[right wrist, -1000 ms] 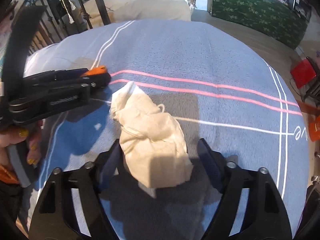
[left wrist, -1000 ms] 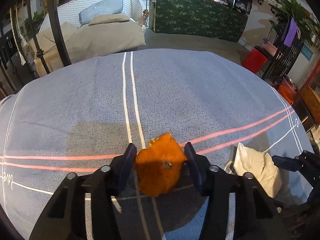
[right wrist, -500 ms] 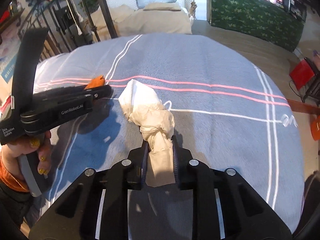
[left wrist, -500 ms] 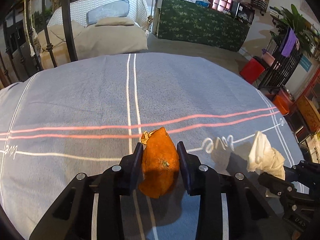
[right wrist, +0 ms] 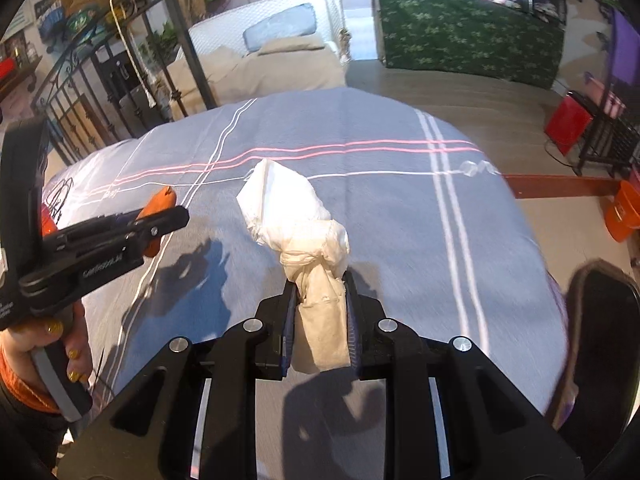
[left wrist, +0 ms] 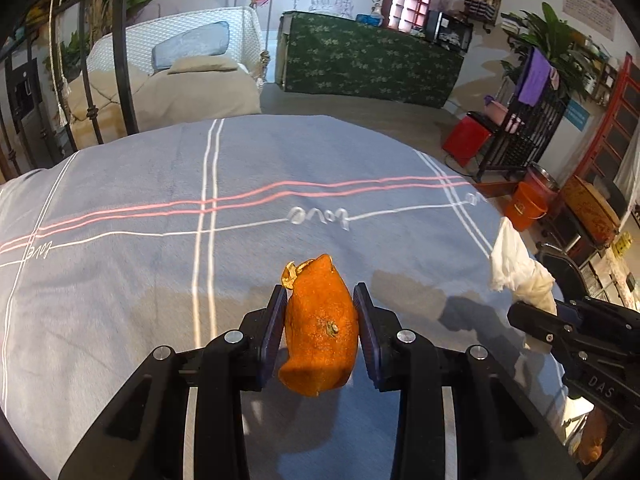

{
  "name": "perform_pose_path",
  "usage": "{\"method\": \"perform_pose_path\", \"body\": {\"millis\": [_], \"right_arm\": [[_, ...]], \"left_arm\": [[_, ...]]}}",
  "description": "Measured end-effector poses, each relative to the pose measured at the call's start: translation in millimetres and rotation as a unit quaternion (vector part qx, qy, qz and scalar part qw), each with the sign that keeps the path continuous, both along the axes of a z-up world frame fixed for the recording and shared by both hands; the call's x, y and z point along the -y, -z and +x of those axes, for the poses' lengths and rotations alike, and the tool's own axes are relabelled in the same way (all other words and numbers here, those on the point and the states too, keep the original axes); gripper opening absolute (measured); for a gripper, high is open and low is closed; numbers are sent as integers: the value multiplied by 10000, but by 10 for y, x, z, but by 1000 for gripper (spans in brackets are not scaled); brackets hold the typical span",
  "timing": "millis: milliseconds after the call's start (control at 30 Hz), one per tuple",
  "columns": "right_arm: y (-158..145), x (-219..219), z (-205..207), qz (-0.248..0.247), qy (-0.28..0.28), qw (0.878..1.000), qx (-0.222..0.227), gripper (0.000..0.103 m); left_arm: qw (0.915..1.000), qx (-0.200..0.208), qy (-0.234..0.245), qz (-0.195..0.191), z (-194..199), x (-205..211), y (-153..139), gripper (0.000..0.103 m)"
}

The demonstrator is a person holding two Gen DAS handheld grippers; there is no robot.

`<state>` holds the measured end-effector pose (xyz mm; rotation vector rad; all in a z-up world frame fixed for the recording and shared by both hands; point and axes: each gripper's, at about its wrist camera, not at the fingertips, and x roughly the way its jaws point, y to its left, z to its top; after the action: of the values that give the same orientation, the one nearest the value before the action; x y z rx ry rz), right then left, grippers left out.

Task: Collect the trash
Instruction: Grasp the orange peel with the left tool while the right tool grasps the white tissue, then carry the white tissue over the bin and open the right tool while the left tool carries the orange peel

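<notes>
My left gripper (left wrist: 320, 312) is shut on a piece of orange peel (left wrist: 320, 328) and holds it above the grey bedspread (left wrist: 160, 280). My right gripper (right wrist: 318, 300) is shut on a crumpled white tissue (right wrist: 296, 216), lifted off the bed. In the left wrist view the tissue (left wrist: 516, 264) and the right gripper (left wrist: 560, 328) show at the right edge. In the right wrist view the left gripper (right wrist: 168, 216) shows at the left with the orange peel (right wrist: 158, 210) sticking out of its tip.
An orange bucket (left wrist: 526, 206) stands on the floor off the bed's right side, with a red stool (left wrist: 466, 140) and a black rack (left wrist: 520, 140) behind it. A dark iron bed frame (left wrist: 120, 52) rises at the left. A dark bag-like opening (right wrist: 600, 340) is at the right.
Both grippers closed on their items, the left on the peel and the right on the tissue, and lifted them off the bed. Both views have risen and swung to the right.
</notes>
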<state>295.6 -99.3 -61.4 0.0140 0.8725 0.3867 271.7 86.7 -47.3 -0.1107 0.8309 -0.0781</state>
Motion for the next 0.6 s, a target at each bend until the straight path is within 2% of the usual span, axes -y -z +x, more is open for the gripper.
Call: {"method": "perform_pose_path", "body": {"millis": [300,600], "right_arm": [[18,655,-562,248,572,9980,123,22],[80,1458,-967,374,1512,9876,203,22]], "left_arm": [[9988,157,409,-200,-364,580,-30,34],[9926,259,1158,-247,-484,1237,-53,34]]}}
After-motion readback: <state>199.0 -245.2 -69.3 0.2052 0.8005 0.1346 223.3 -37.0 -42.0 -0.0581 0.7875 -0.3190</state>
